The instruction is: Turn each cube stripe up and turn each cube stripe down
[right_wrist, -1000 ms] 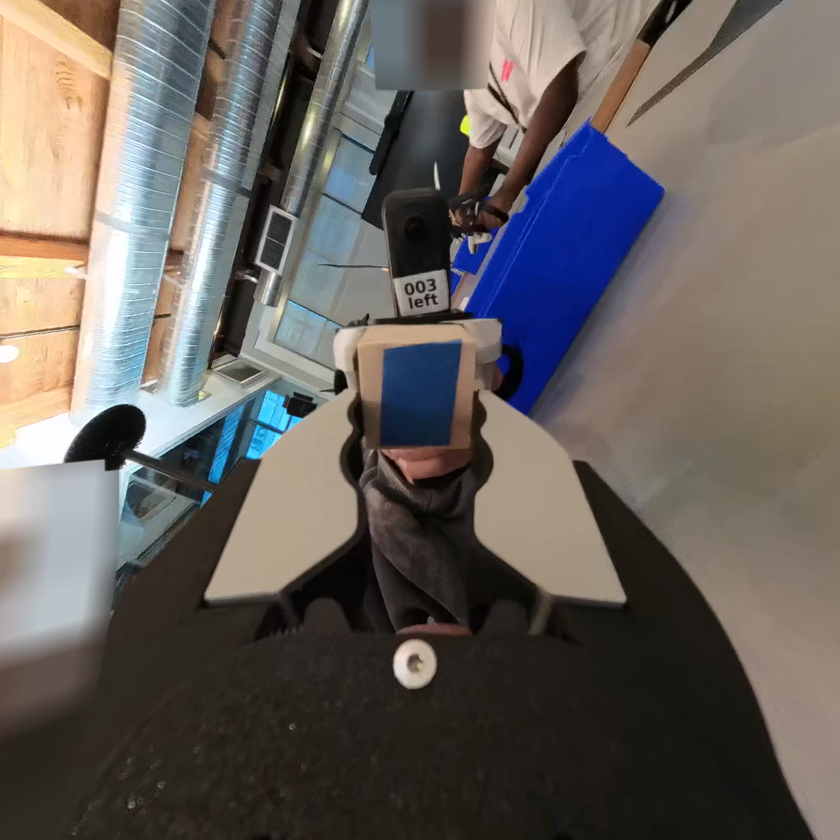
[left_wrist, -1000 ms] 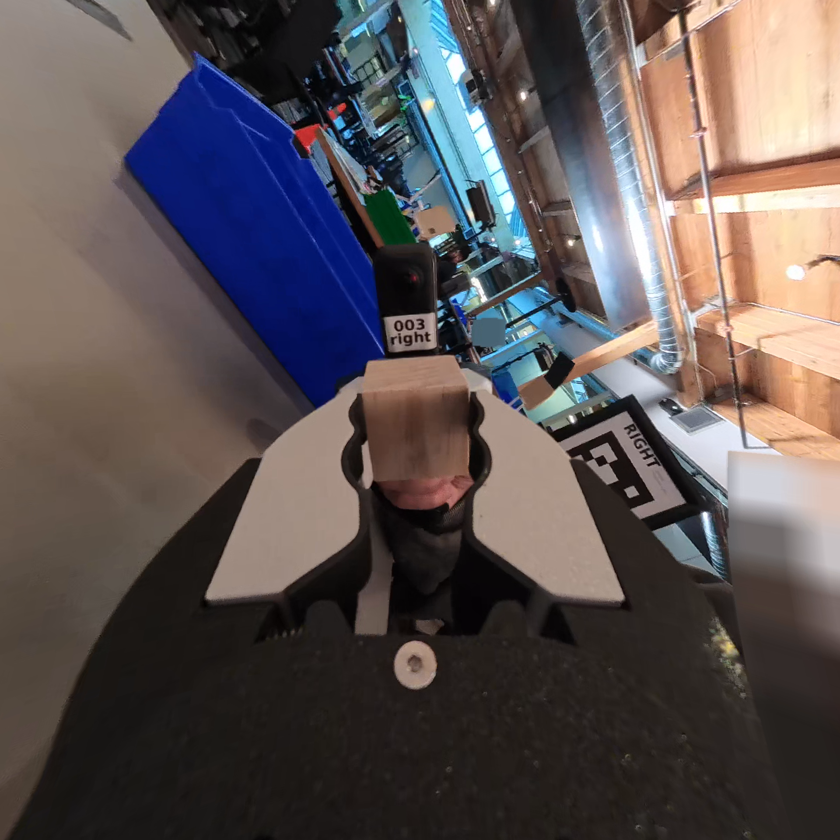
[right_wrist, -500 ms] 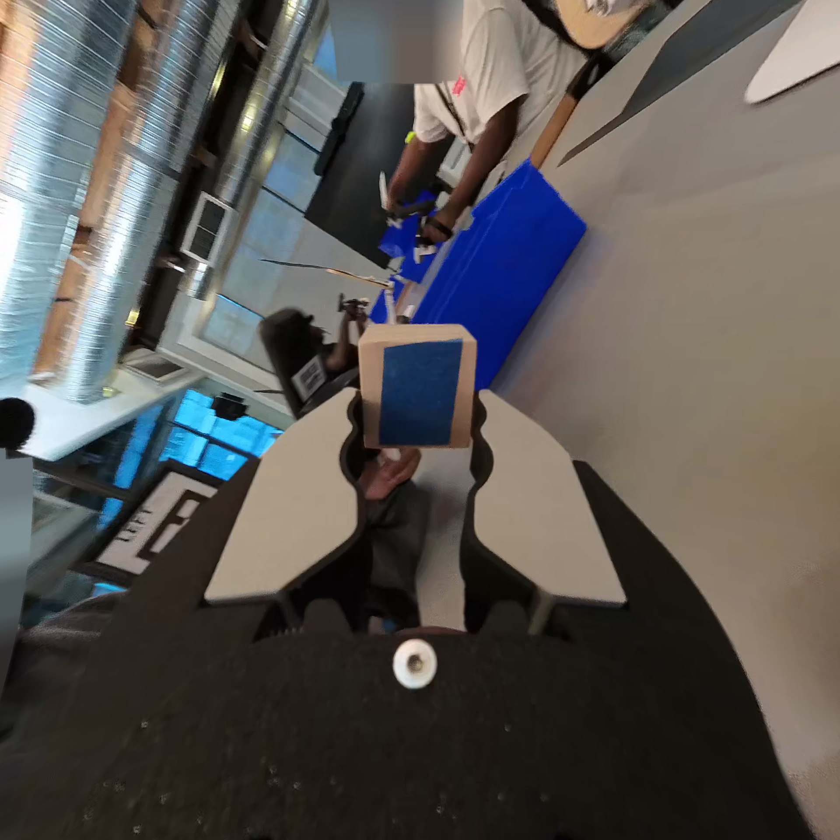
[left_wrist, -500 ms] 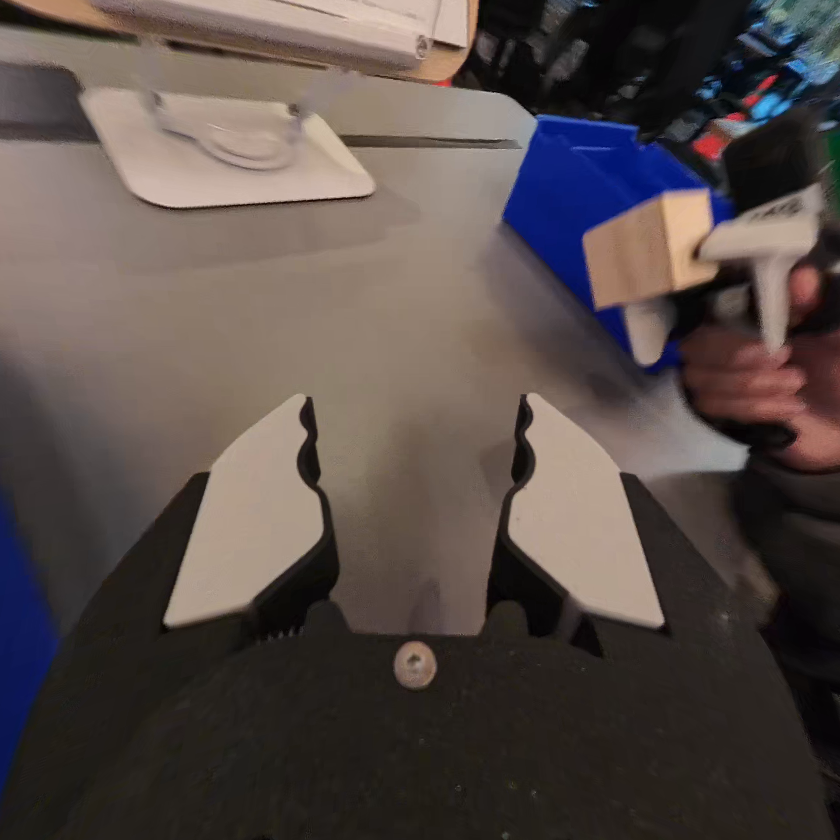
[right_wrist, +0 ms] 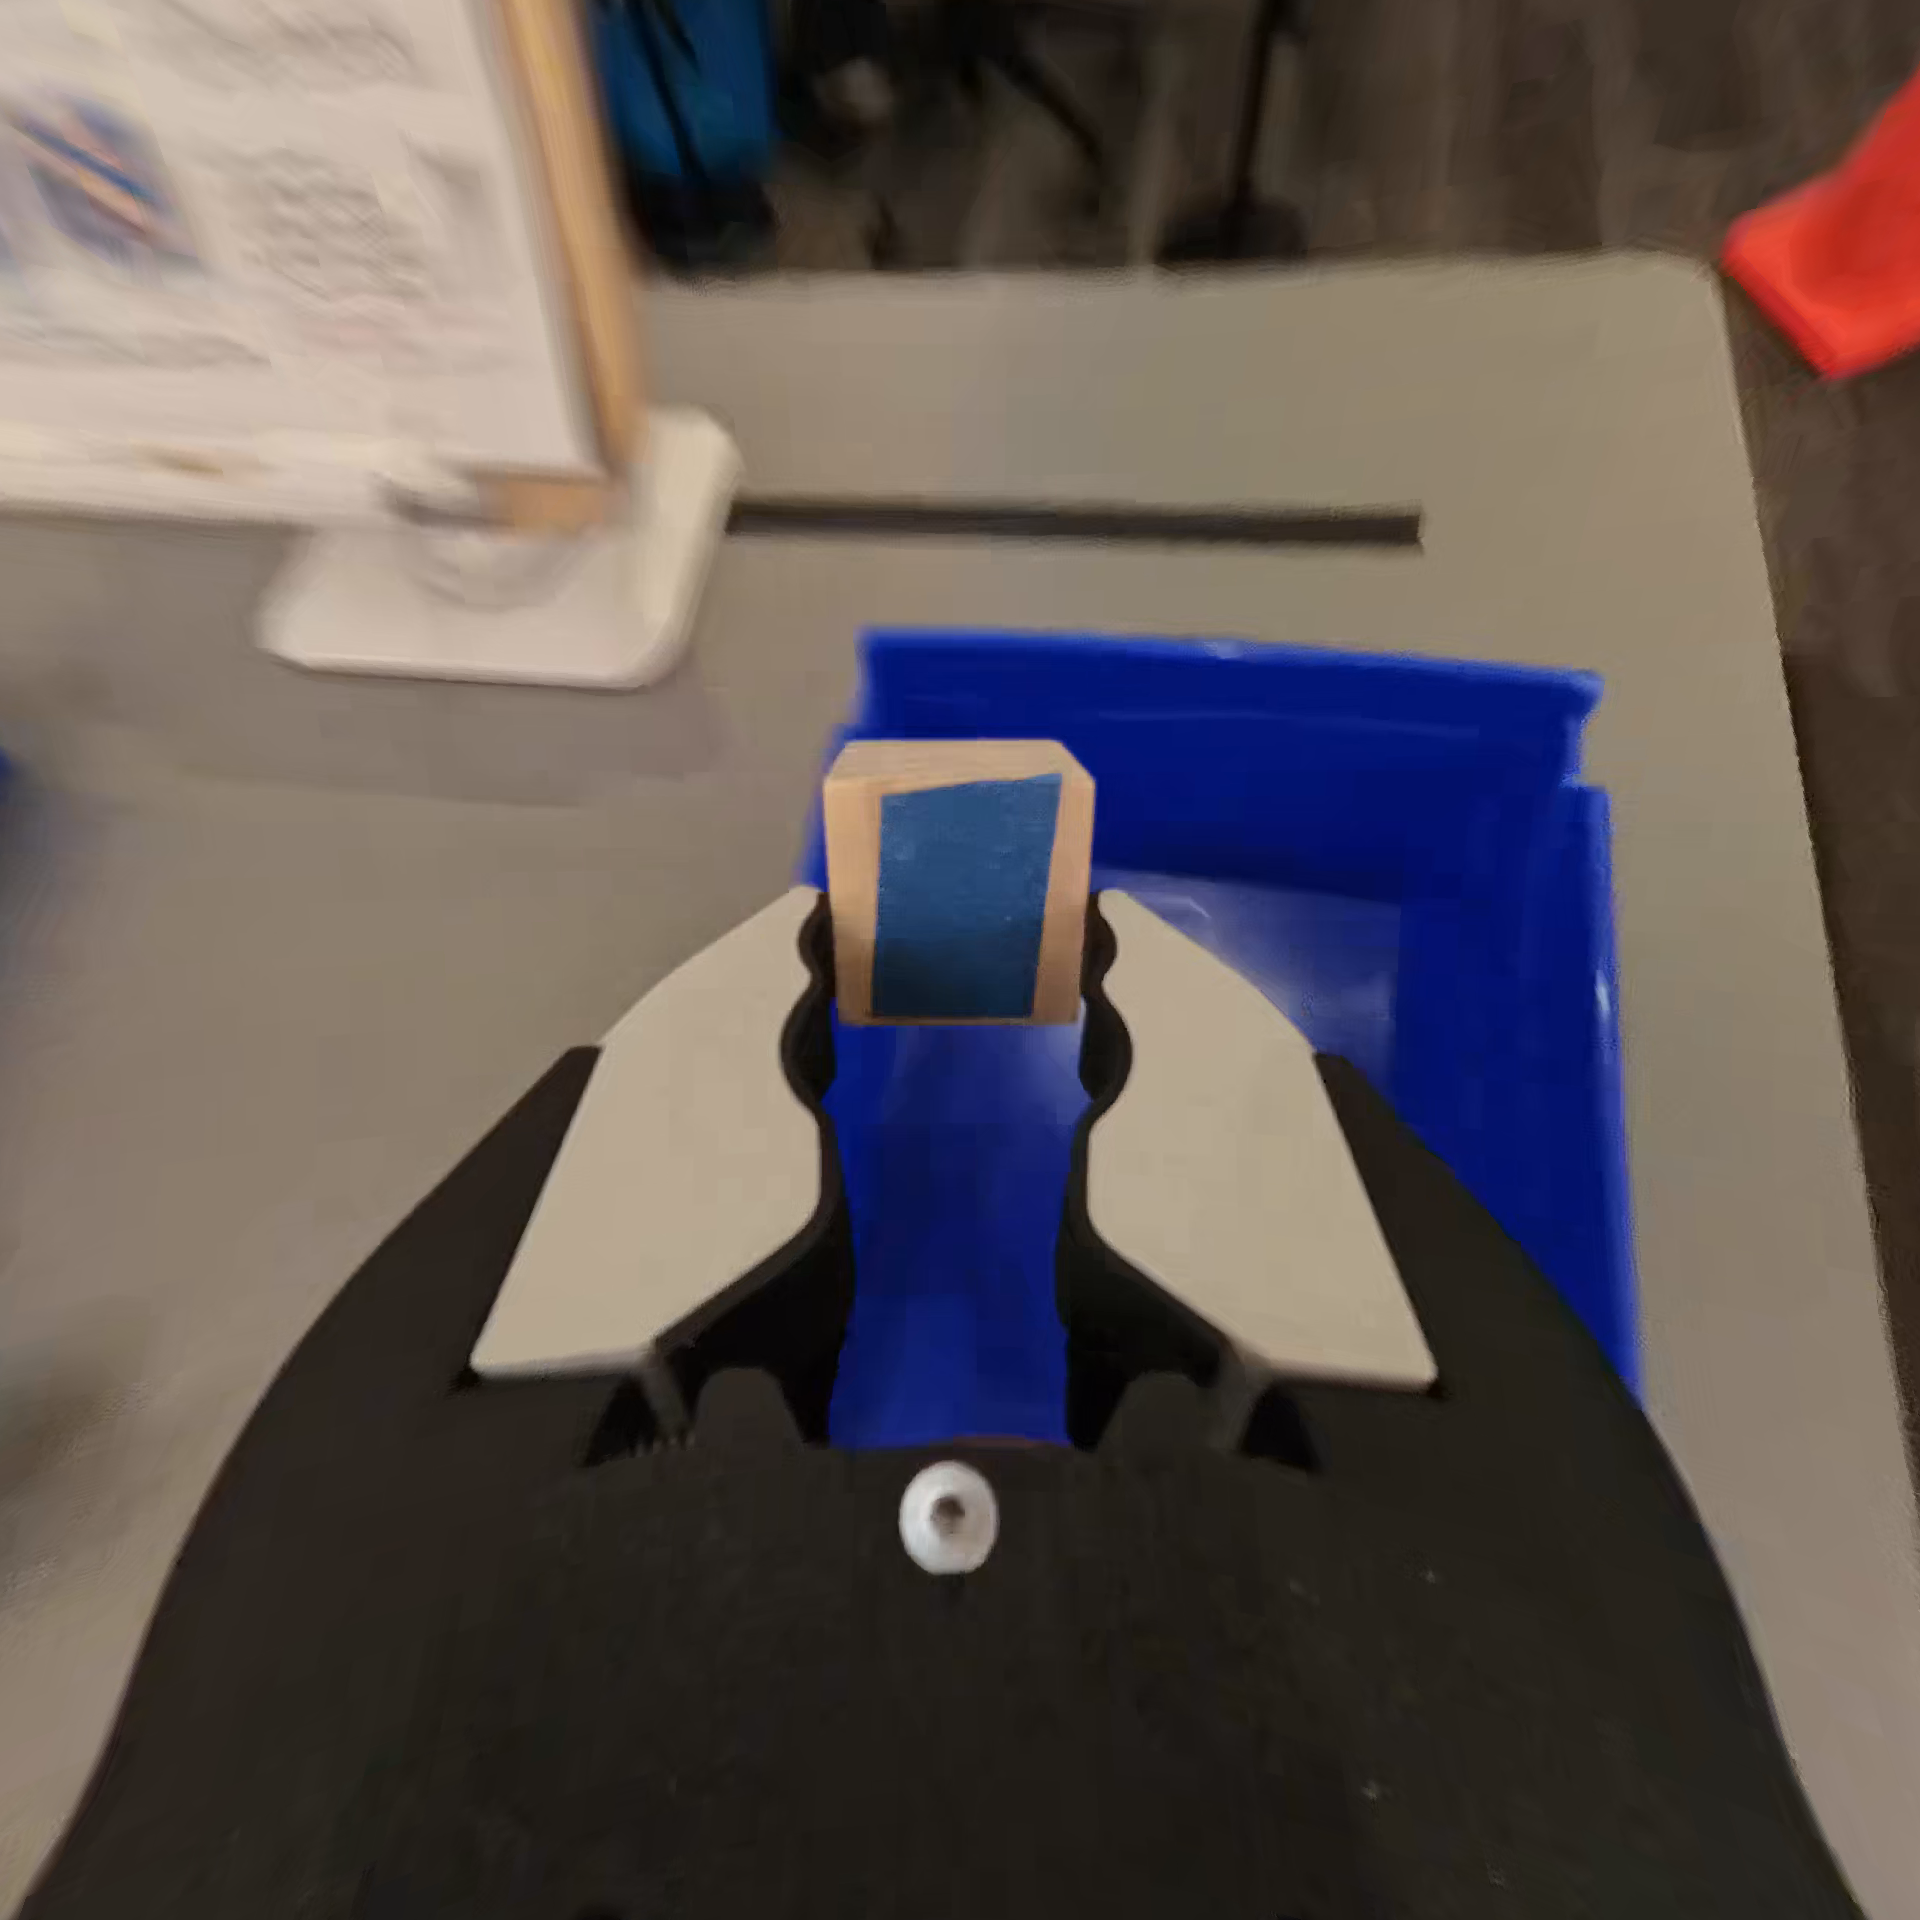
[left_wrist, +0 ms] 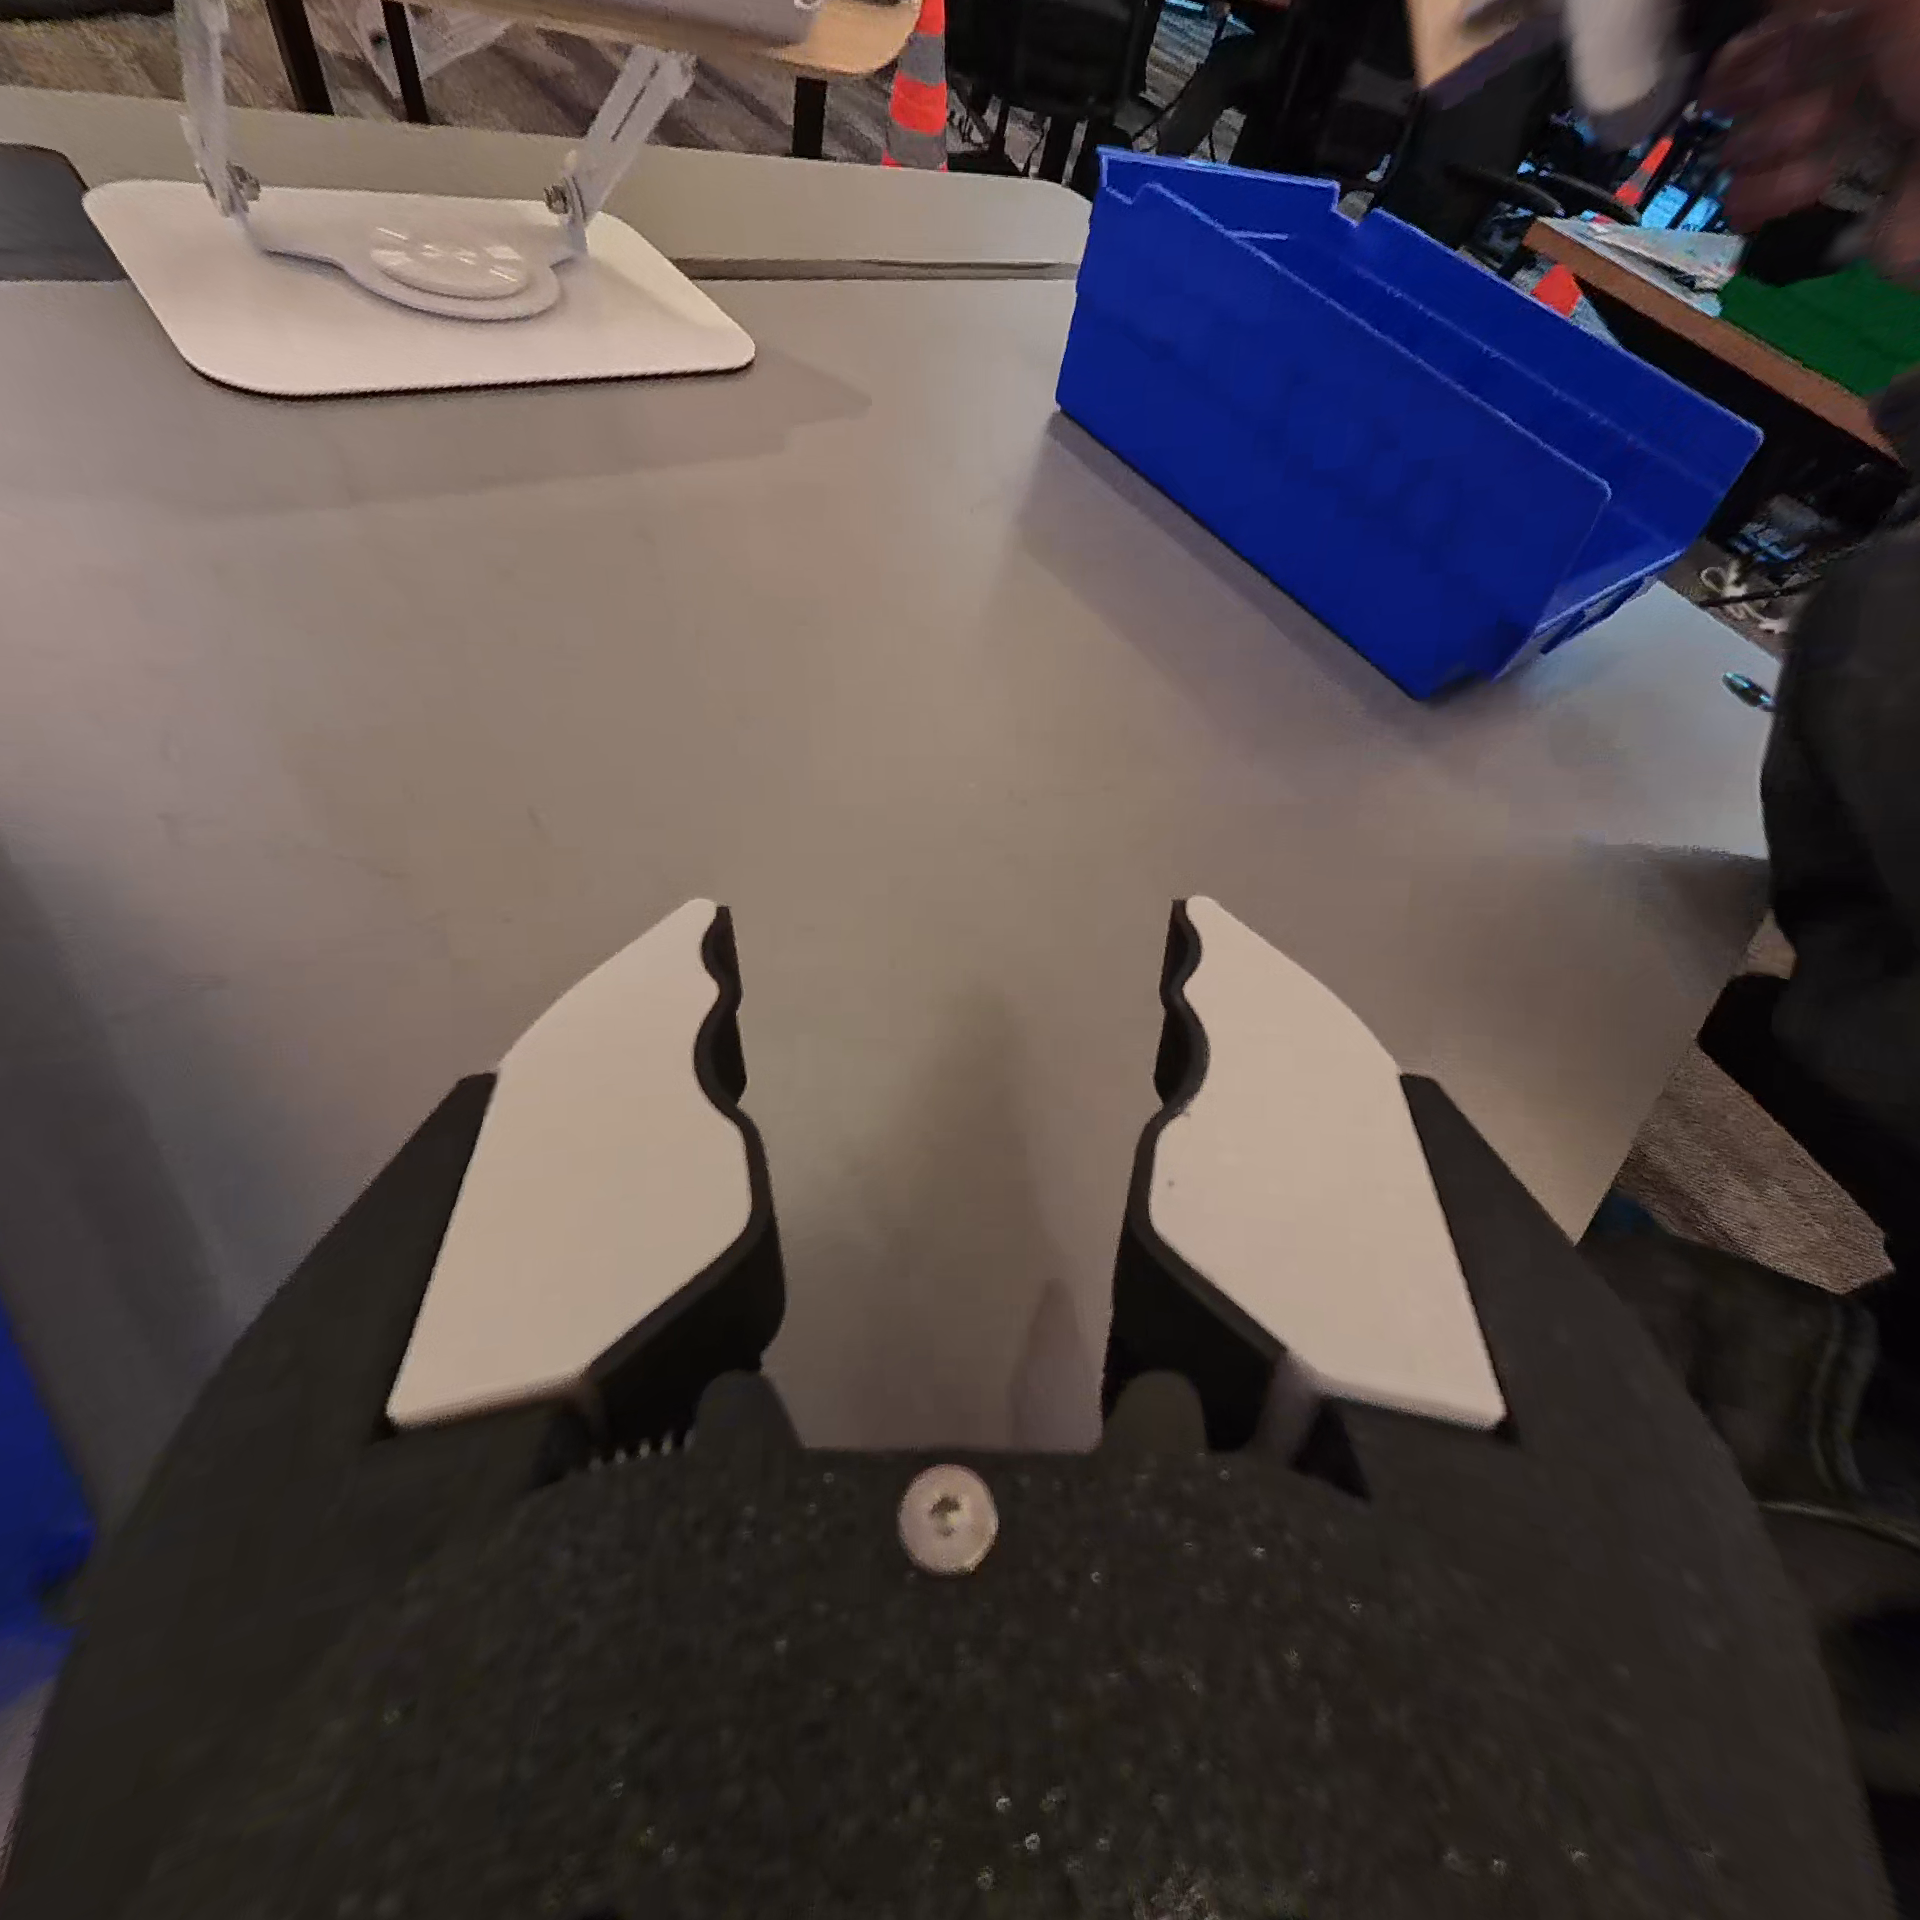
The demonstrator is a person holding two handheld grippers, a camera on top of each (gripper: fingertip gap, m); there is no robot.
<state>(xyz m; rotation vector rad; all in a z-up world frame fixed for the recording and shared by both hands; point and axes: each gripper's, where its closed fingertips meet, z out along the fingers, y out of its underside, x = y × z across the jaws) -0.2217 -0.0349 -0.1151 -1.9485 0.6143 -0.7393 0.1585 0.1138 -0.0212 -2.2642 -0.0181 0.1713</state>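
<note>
Your right gripper [right_wrist: 958, 909] jaws clamp the blue-striped wooden cube [right_wrist: 958, 883] above the blue plastic bin [right_wrist: 1351, 831], stripe up and not yet set down, while your left gripper [left_wrist: 951, 914] jaws gape empty.

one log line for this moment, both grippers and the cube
left gripper: open, empty, over grey table | right gripper: shut on wooden cube, blue stripe facing camera, above blue bin

In the left wrist view, the left gripper [left_wrist: 951, 925] sits at the lower centre of the frame over the table [left_wrist: 727, 675]. A stand base [left_wrist: 416, 301] rests on the table at upper left, a bin [left_wrist: 1382, 447] at upper right. In the right wrist view, the cube [right_wrist: 958, 883] sits at centre between the right gripper [right_wrist: 956, 914] fingertips, over the bin [right_wrist: 1299, 790]; the stand [right_wrist: 499, 582] lies at upper left.
</note>
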